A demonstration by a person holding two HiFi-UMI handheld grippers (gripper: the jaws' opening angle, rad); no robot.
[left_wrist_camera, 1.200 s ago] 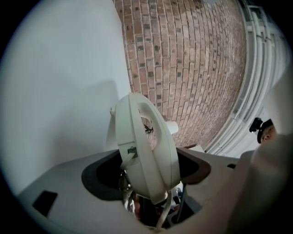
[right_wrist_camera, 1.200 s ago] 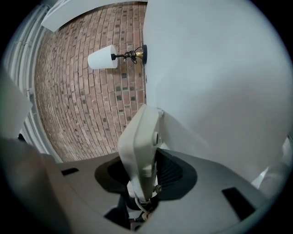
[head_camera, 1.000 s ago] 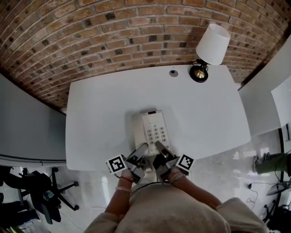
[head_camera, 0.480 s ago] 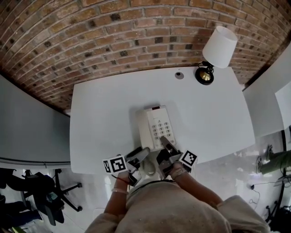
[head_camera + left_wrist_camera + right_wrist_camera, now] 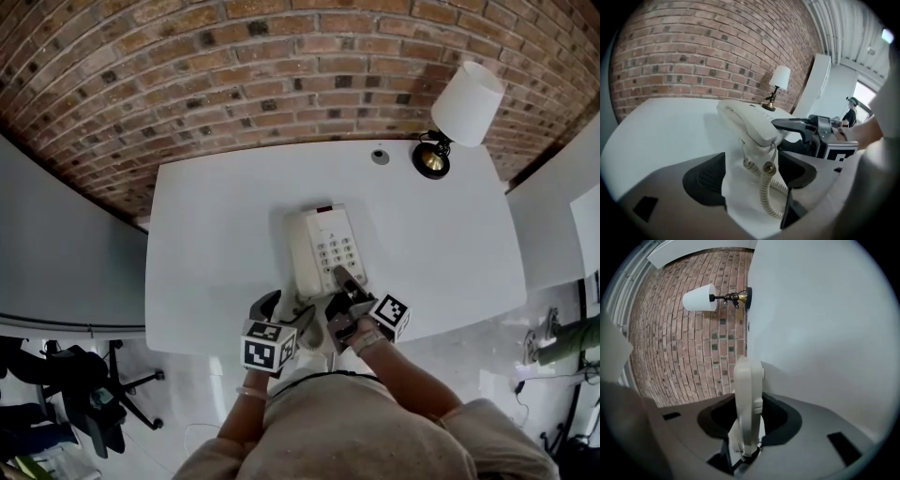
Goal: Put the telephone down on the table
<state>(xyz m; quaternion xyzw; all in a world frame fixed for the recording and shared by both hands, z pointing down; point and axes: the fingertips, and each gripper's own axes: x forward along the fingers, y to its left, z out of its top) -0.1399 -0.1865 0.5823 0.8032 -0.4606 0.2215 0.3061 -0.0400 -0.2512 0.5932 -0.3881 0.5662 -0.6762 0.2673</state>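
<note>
Underside of the telephone (image 5: 323, 246) is hidden, so I cannot tell whether it lies flat on the table (image 5: 216, 234).

- One telephone, centre, towards the near edge.
- One coiled cord (image 5: 768, 187) off its near end, lower run cut off.
- Two grippers:
  - right gripper (image 5: 345, 286) clamped wide on the phone's near right edge;
  - left gripper (image 5: 283, 311) jaws apart, gripping nothing, cord loose between them.
- One lamp (image 5: 466, 101), far right corner.
</note>
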